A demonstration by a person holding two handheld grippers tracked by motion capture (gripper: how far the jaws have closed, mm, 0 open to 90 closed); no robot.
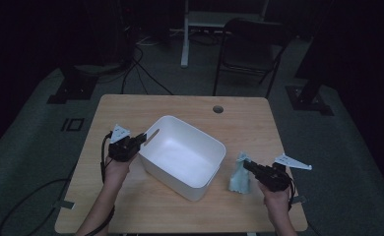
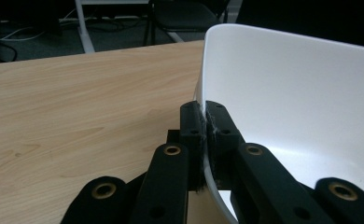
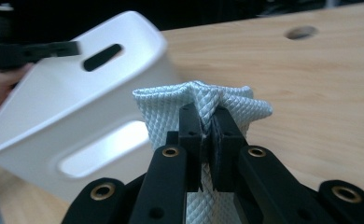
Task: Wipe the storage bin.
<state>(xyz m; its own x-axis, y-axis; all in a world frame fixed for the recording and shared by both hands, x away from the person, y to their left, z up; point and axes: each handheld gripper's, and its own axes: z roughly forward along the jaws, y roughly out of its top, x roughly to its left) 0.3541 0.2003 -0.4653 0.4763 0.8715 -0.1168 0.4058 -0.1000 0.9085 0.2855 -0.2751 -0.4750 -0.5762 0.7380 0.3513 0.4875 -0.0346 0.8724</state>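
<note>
The white bin (image 1: pixel 182 156) stands near the middle of the wooden surface (image 1: pixel 131 206), turned so that its corners point to about 11 and 5 o'clock in the high view. The left tongs (image 1: pixel 142 139) are at 9 o'clock from the bin and are pressed together on its rim; in the left gripper view the thin white wall (image 2: pixel 283 93) passes between the two black jaws, one jaw inside the bin and one outside. In the right gripper view the bin (image 3: pixel 73 116) looks tilted.

The pale blue cloth (image 1: pixel 240 177) is at 3 o'clock from the bin, just beside its wall, and it hangs down to the surface. The right tongs (image 1: pixel 244 164) are pinching the top of this cloth. In the right gripper view the woven cloth (image 3: pixel 203 100) is gathered in a bunch between the closed jaws and spreads out above them.

A round hole (image 1: pixel 218 109) is in the surface at 12 o'clock, well apart from both.
</note>
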